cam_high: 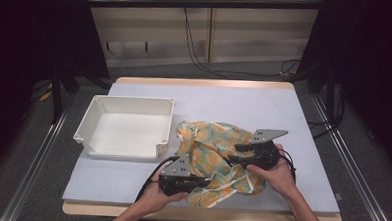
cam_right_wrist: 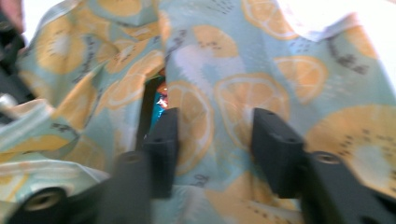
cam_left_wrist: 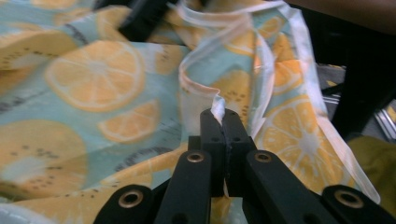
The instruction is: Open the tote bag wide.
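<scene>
On the bench (cam_high: 131, 180), the left gripper (cam_left_wrist: 223, 122) is pinching the cloth's (cam_high: 210, 146) white hem (thin, limp, slippery); right gripper (cam_right_wrist: 215, 140) fingers are standing apart around a fold, not yet pressing.

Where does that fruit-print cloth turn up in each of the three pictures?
High view: the cloth lies crumpled near the table's front, right of the white tray.
Left gripper view: across the picture; its pale hem is pinched in the jaws.
Right gripper view: the cloth between open jaws.
Shared landmark: the orange-slice print.

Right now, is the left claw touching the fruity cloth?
Touching. In the left gripper view, the left claw is shut on the white hem of the fruity cloth, pinched between its jaws.
</scene>
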Available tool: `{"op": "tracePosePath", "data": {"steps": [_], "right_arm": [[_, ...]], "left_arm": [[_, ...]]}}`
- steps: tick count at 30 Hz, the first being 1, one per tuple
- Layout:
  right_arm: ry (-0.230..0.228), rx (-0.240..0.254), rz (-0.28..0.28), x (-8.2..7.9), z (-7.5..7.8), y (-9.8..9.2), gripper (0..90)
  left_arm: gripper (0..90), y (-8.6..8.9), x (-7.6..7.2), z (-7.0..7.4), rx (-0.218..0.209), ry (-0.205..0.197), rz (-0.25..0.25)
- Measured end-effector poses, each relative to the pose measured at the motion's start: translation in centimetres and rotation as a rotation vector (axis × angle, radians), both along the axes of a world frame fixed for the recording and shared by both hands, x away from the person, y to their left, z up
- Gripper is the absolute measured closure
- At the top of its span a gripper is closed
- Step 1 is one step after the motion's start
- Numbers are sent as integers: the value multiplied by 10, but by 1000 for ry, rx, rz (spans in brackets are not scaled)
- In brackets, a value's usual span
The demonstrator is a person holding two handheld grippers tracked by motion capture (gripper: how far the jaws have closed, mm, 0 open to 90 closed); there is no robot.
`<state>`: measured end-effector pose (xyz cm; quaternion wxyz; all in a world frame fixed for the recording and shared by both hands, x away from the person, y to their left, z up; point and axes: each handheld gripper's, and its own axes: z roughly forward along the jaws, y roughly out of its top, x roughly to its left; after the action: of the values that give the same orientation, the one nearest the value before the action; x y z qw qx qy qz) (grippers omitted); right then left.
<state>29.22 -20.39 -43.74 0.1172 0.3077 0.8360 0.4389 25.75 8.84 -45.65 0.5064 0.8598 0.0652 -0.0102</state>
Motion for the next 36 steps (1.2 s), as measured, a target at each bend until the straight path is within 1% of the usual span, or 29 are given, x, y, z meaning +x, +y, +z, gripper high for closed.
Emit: {"op": "tracePosePath", "data": {"steps": [1, 2, 3, 4, 5, 6, 7, 8, 10, 11, 12, 13, 14, 15, 17, 18, 19, 20, 24, 25, 26, 27, 28, 30, 31, 33, 34, 35, 36], "right_arm": [[7, 10, -4, 1, 1, -2, 672], [12, 27, -12, 3, 1, -4, 739], [14, 40, -15, 4, 2, -6, 777], [18, 54, -18, 5, 2, -9, 809], [18, 54, -18, 5, 2, -9, 809], [26, 84, -28, 8, 3, -15, 862], [26, 95, -34, 9, 5, -19, 870], [23, 101, -46, 10, 6, -21, 874], [20, 122, -71, 14, 10, -29, 877], [17, 131, -79, 16, 11, -33, 890], [5, 128, -107, 19, 13, -37, 891], [3, 133, -118, 22, 14, -40, 893], [5, 147, -134, 25, 14, -45, 899], [1, 159, -154, 28, 15, -50, 900], [2, 186, -191, 36, 16, -60, 900], [6, 194, -199, 38, 16, -63, 900], [9, 205, -204, 41, 16, -67, 900], [11, 204, -210, 43, 16, -69, 900], [7, 202, -237, 54, 15, -73, 900], [9, 199, -242, 57, 14, -74, 900], [4, 189, -251, 61, 13, -74, 900], [3, 180, -261, 64, 11, -75, 900], [1, 179, -276, 67, 10, -76, 900], [-3, 173, -302, 71, 8, -78, 900], [-3, 170, -317, 72, 7, -78, 900], [2, 175, -317, 74, 5, -78, 900], [6, 179, -308, 74, 5, -77, 900], [10, 189, -291, 73, 5, -76, 900], [7, 192, -280, 71, 6, -73, 900]], "left_arm": [[900, 0, -3, 0, 3, 0, -9], [900, 0, -5, 0, 0, 3, -15], [900, 0, -6, 0, 12, -4, -32], [900, 0, -8, 0, 8, -2, -37], [900, 0, -8, 0, 8, -2, -37], [900, 1, -12, 0, 12, -3, -52], [900, 2, -13, 0, 14, -4, -54], [900, 2, -15, -1, 15, 4, -58], [900, 1, -20, -3, 30, -4, -75], [900, 0, -24, -4, 41, 0, -96], [900, -1, -26, -5, 54, -10, -109], [900, -3, -30, -6, 67, -18, -119], [900, -4, -32, -7, 72, -12, -134], [900, -6, -34, -8, 87, -20, -153], [900, -9, -38, -11, 101, -13, -170], [900, -10, -39, -12, 118, -23, -178], [900, -9, -39, -13, 127, -23, -178], [900, -9, -39, -15, 135, -25, -184], [900, -5, -37, -19, 164, -21, -166], [900, -4, -36, -21, 175, -19, -164], [900, -3, -36, -23, 176, -18, -167], [900, -3, -37, -24, 190, -17, -170], [900, -3, -37, -25, 189, -20, -168], [900, -2, -36, -27, 201, -7, -160], [900, -2, -34, -27, 201, -15, -148], [900, -1, -31, -27, 179, -6, -125], [895, 0, -29, -26, 169, -11, -104], [877, 1, -26, -24, 145, -3, -85], [836, 2, -25, -22, 135, -4, -72]]}}
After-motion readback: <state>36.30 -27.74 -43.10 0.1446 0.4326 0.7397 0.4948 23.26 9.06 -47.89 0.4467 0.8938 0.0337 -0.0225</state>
